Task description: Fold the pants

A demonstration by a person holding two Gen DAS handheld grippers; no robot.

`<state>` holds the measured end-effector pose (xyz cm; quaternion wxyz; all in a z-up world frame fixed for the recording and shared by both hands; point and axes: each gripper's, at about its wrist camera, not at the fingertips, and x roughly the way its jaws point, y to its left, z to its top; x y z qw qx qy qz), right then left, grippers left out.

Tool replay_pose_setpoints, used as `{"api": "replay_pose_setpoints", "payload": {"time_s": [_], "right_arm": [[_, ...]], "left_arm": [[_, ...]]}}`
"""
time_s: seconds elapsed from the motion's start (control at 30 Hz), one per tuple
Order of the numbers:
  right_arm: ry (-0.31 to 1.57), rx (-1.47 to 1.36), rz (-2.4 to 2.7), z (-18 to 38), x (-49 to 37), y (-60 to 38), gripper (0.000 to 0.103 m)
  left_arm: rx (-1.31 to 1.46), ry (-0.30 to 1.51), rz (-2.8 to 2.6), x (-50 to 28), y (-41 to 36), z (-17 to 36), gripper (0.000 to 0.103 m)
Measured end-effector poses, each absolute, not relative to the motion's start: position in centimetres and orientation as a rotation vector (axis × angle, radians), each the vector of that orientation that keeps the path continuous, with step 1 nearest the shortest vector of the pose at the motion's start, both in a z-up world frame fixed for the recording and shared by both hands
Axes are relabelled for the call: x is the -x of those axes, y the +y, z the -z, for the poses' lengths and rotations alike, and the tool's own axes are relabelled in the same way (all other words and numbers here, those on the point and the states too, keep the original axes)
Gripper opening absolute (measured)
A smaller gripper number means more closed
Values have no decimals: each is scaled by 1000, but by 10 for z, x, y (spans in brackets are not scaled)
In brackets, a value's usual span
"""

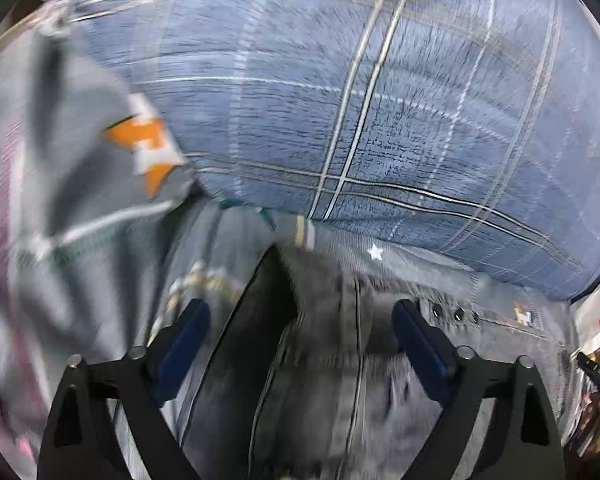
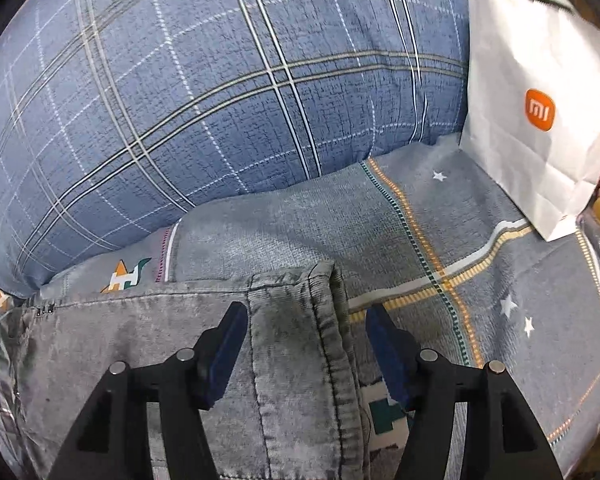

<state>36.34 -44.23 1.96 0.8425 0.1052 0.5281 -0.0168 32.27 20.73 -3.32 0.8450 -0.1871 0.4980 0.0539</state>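
Grey denim pants (image 2: 284, 344) lie on a patterned grey bedsheet (image 2: 500, 264). In the right wrist view their folded corner with a stitched seam sits between my fingers; my right gripper (image 2: 306, 340) is open just above it. In the left wrist view, which is motion-blurred, the pants (image 1: 340, 340) show a seam, rivets and a dark opening. My left gripper (image 1: 300, 340) is open over them, not holding anything.
A large blue plaid pillow (image 2: 204, 100) lies right behind the pants and also fills the upper left wrist view (image 1: 380, 100). A white paper bag with an orange logo (image 2: 540, 112) stands at the far right on the sheet. Clutter lies at the right edge.
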Motion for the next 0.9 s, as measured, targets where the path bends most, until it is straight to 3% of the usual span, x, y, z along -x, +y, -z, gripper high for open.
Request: {"api": "replay_pose_setpoints", "payload": {"time_s": [0.1,0.27,0.4,0.47,0.5,0.53,0.57,0.63,0.87,0.9], "right_arm": [[1128,-210,23,-10,-373,-445,65],[1153,-246,-17,-8,-384,-450,65],[1211,-297,-50,9,-398,-447,65],[1226,-328,-61,16,-403,-446,65],[1227,-344,-73,18,-405,-445,64],[1232,-347,-77,20,-406,-445,62],[1241,-340,-74,22,-407,-444,55],[1254,-332,-72,23,-408,-443,44],[1252,-320,-55,25,-417,-442,45],[1254,-318,-54,25,-419,-442,41]], "left_arm": [[408,1096,-121,-343,208,47,90],[437,1168,-130,-355,211,67,72],[505,1197,-154,-360,221,78,66],[502,1201,-163,-363,223,79,41],[496,1193,-169,-365,224,78,34],[490,1184,-165,-366,225,76,17],[487,1184,-159,-368,227,75,8],[470,1181,-162,-370,226,73,7],[428,1203,-174,-383,215,78,6],[417,1201,-178,-384,213,78,6]]}}
